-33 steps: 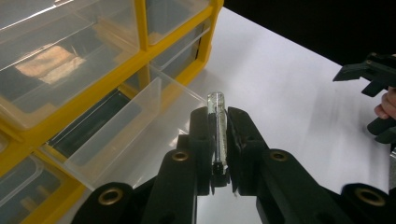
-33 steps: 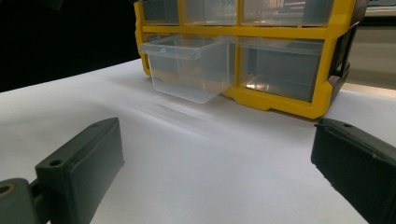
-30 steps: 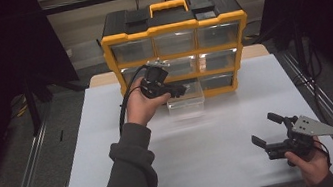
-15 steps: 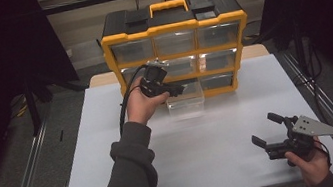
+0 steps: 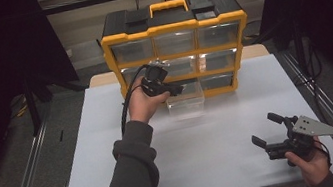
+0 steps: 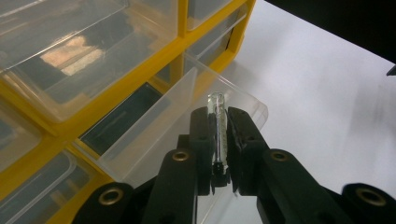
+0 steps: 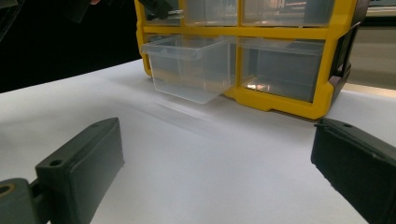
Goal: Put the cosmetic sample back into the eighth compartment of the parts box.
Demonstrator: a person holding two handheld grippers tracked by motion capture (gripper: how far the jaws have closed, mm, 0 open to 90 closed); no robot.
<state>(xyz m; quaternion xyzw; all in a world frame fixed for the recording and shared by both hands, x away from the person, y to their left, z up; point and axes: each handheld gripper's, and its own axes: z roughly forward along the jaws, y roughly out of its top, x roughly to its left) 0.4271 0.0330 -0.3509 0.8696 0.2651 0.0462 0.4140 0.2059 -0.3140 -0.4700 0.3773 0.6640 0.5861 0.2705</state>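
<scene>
White table (image 5: 112,147), seen from above and from the right gripper view (image 7: 210,154). Carries a yellow cabinet (image 5: 173,26) at the far edge, standing directly on the surface. Has one clear drawer (image 5: 186,101) pulled out of the bottom row, hanging just over the white top.

Nothing for you to read here — the yellow drawer cabinet (image 5: 172,21), its clear drawers and the white table (image 5: 213,147) carry no legible label, brand or number.
</scene>
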